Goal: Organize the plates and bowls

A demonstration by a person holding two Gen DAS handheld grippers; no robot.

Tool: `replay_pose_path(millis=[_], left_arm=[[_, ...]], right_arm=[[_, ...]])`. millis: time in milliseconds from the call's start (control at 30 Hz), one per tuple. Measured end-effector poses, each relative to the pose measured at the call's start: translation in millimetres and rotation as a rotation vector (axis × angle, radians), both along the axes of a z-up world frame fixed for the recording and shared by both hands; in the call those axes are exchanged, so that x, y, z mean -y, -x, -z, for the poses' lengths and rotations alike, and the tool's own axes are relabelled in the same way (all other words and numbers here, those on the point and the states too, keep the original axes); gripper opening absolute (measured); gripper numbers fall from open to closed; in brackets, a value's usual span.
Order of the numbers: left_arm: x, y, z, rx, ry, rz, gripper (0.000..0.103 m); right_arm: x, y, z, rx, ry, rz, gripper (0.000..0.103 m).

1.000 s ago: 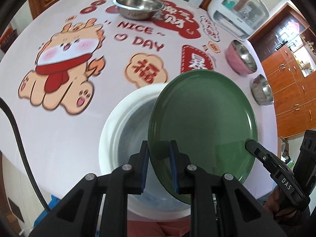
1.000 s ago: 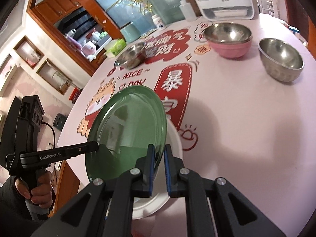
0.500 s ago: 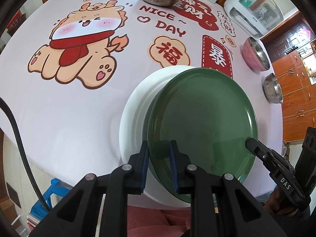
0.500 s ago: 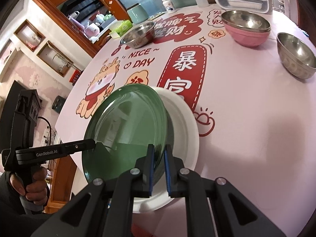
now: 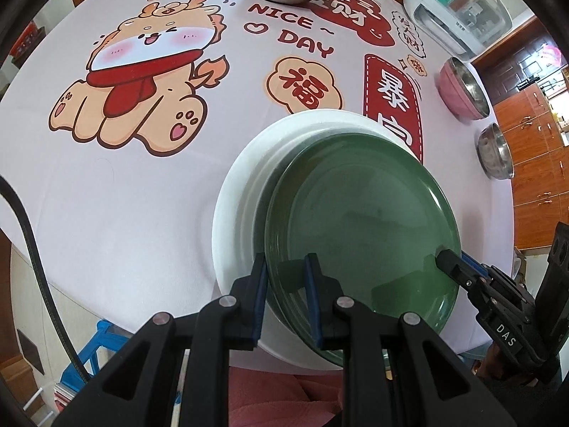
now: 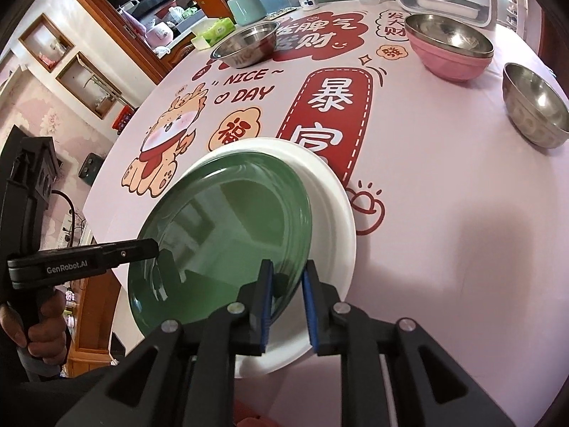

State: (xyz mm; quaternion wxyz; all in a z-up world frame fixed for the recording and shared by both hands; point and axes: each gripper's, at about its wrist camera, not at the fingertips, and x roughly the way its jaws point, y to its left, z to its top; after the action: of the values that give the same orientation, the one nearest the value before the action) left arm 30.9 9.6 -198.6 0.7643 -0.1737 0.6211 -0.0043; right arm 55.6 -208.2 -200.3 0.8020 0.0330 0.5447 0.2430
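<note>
While the left gripper (image 5: 284, 284) pinches the round green plate (image 5: 362, 227) over the white plate (image 5: 245, 192), the right gripper (image 6: 287, 293) has just been opening, jaws loosely straddling the green rim.

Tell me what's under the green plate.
A white plate lies beneath the green plate, its rim showing along one side. Its centre is covered, so anything there can't be seen.

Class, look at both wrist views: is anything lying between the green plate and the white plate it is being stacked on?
Nothing visible does. The green plate sits over the white plate, whose exposed surface is bare. The left gripper grips the green rim; the right gripper jaws have just been opening around it.
</note>
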Motion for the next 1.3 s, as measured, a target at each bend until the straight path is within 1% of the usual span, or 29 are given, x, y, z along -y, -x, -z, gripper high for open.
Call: replay_pose_path(millis=[133,233,300,367,433,467,633,833,933,1033,1200,1300], left_arm=[[-0.2,-0.6,-0.5,0.001,0.000,-0.002,0.018],[-2.3,-0.8,-0.7,0.004,0.003,-0.008,0.018],[-2.5,-1.2,-0.9,0.005,0.000,-0.010,0.018],[-3.1,-1.3,-3.1,0.012,-0.002,-0.011,0.019],[-2.5,-0.8,-8.6,0.040,0.010,-0.010,0.021],[-1.8,-0.8,-11.6,0.052,0.007,-0.006,0.021],[1.6,-1.6,-24.5,0.095,-0.014,0.009,0.024],[-1.3,-1.5,-36.3,0.109,-0.045,0.006,0.026],[-5.3,-1.9,-45.1,0.131,-0.065,-0.003,0.030],[-13.4,-3.3,-52.1,0.157,-0.071,-0.017,0.032],[-36.0,-12.7,-62.4,0.206,-0.076,-0.044,0.033],[-50.3,-22.7,-69.2,0.234,-0.075,-0.052,0.033]], right_arm=[[-3.9,1.1,2.3,-0.010,0.032,-0.016,0.019],[-5.2,2.4,2.2,-0.009,0.034,-0.024,0.021],[-6.3,2.3,1.9,-0.010,0.028,-0.033,0.027],[-8.6,2.8,0.5,-0.005,0.034,-0.042,0.037],[-9.9,3.0,-2.2,0.008,0.036,-0.046,0.044],[-10.5,3.1,-4.3,0.017,0.038,-0.048,0.046],[-9.5,1.1,-10.3,0.037,0.035,-0.040,0.048],[-7.1,-2.9,-20.9,0.056,0.002,-0.015,0.048],[-9.7,-4.9,-27.7,0.072,-0.014,-0.010,0.048],[-14.2,-7.1,-33.5,0.087,-0.027,-0.011,0.048],[-26.3,-11.0,-44.2,0.125,-0.024,0.005,0.048],[-33.8,-15.2,-53.9,0.152,-0.015,0.037,0.048]])
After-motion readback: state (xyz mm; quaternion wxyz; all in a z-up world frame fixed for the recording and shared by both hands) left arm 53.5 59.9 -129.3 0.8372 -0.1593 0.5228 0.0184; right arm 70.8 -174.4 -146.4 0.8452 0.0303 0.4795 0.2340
